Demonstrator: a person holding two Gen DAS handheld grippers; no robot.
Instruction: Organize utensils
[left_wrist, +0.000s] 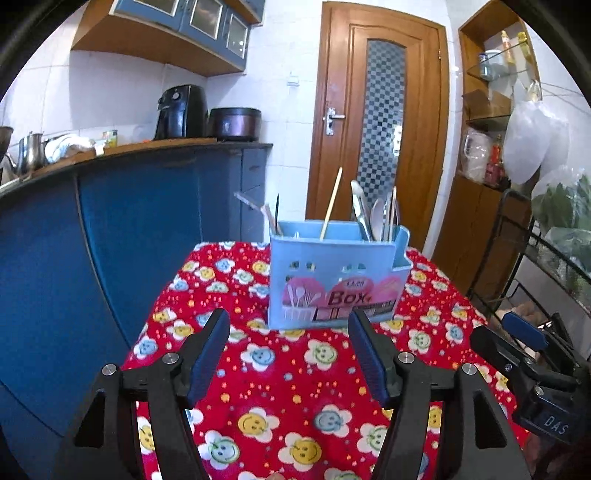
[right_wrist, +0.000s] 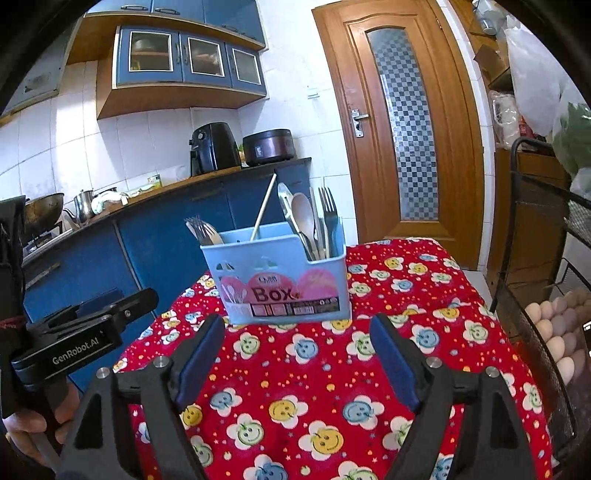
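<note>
A light blue utensil box (left_wrist: 334, 275) marked "Box" stands on the red flowered tablecloth (left_wrist: 273, 373); it also shows in the right wrist view (right_wrist: 284, 284). It holds a chopstick (right_wrist: 263, 208), a wooden spoon (right_wrist: 304, 218), forks (right_wrist: 328, 214) and other utensils, upright. My left gripper (left_wrist: 290, 325) is open and empty, just short of the box. My right gripper (right_wrist: 297, 328) is open and empty, also just in front of the box. The right gripper shows at the right edge of the left wrist view (left_wrist: 517, 354).
A blue kitchen counter (left_wrist: 110, 221) runs along the left with an air fryer (left_wrist: 179, 110) and a cooker (left_wrist: 234, 123). A wooden door (left_wrist: 380, 122) is behind the table. A black wire rack (right_wrist: 543, 295) with eggs (right_wrist: 554, 321) stands at the right.
</note>
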